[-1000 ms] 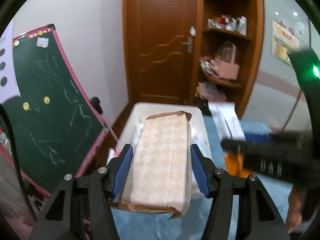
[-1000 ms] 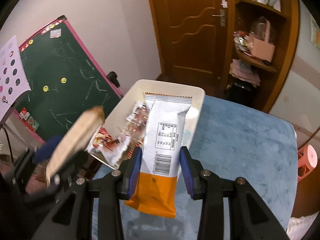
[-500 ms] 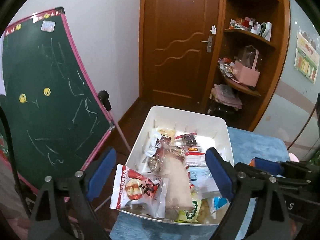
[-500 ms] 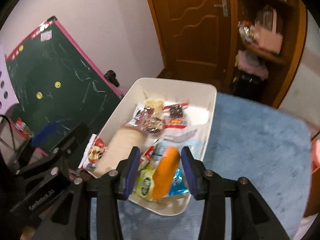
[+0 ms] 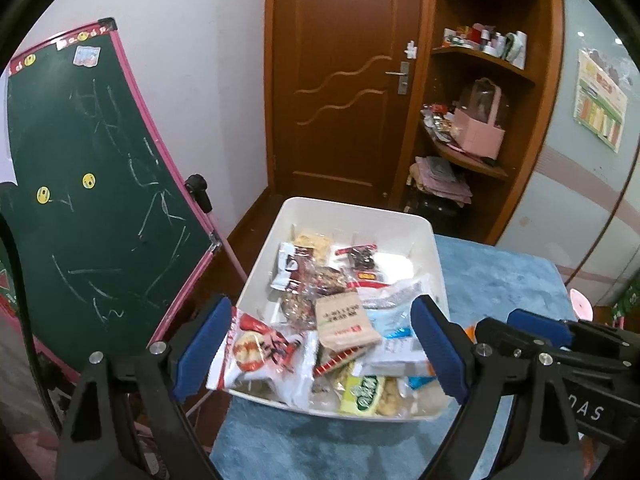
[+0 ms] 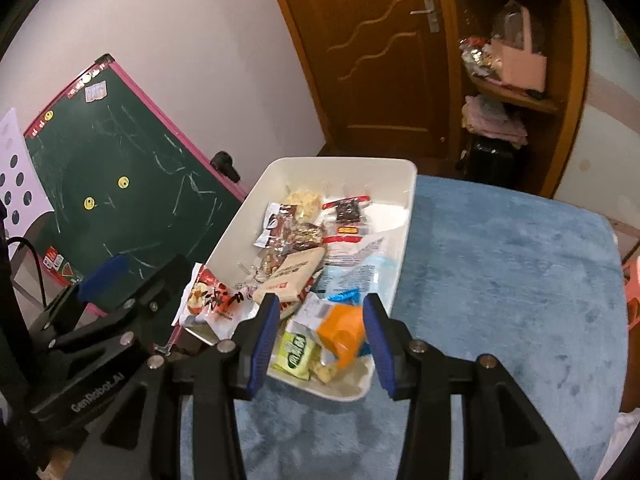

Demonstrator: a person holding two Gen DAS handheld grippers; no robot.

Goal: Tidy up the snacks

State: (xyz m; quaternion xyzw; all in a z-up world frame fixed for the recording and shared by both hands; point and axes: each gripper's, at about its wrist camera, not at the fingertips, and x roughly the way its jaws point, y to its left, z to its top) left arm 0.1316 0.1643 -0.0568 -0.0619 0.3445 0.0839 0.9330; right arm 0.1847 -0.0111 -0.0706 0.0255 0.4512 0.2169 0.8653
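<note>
Chalkboard (image 5: pixel 92 184) beside snack-filled bin (image 5: pixel 424 236)

White bin (image 5: pixel 424 240), blue tablecloth (image 6: pixel 500 264).

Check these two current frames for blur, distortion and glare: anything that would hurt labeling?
Left wrist view: sharp; fisheye bends the door and shelf, corners black; dim warm light, mild sheen on wrappers in the white bin. Right wrist view: also bent; the orange packet between the right hand-held gripper fingers is motion-smeared; the rest is readable.
</note>
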